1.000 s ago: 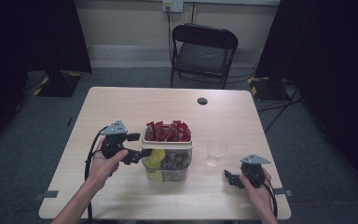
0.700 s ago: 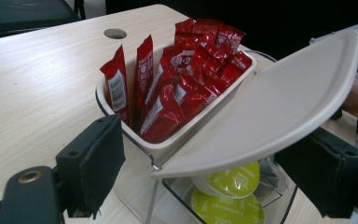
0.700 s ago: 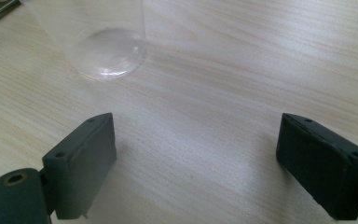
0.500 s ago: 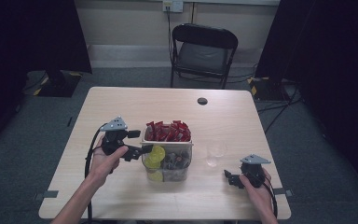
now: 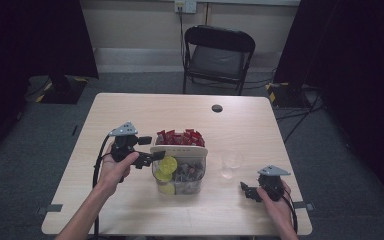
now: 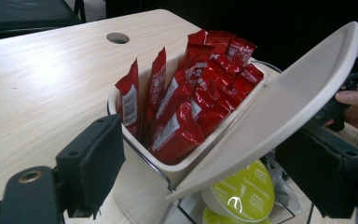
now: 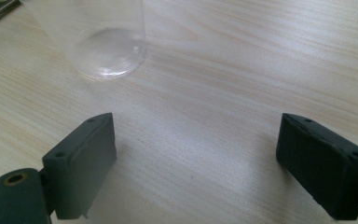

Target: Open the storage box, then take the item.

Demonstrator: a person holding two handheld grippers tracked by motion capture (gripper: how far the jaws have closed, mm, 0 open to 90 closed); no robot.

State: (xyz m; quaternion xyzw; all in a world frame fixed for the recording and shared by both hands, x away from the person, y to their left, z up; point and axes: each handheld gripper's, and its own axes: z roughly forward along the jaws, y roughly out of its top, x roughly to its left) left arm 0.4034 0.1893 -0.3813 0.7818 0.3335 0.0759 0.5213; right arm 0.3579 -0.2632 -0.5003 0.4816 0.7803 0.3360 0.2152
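Black folding chair (image 5: 219, 56); grey floor (image 5: 330, 145)

The left gripper (image 5: 147, 149), at centre-left of the high view, is a black body topped by a grey three-cornered plate, with a black cable looping down toward the frame's lower left. The right gripper (image 5: 248, 191), at lower right, has the same black build, grey plate and a dark cable along the wrist. Both forearms entering from the bottom edge are bare, with no sleeves in sight. In the left gripper view, the two jaws are matte black rectangular blocks with small screw holes, and a brass-coloured ringed hole sits at lower left. In the right gripper view, the jaws look dark grey-green, each showing small recessed screw holes.
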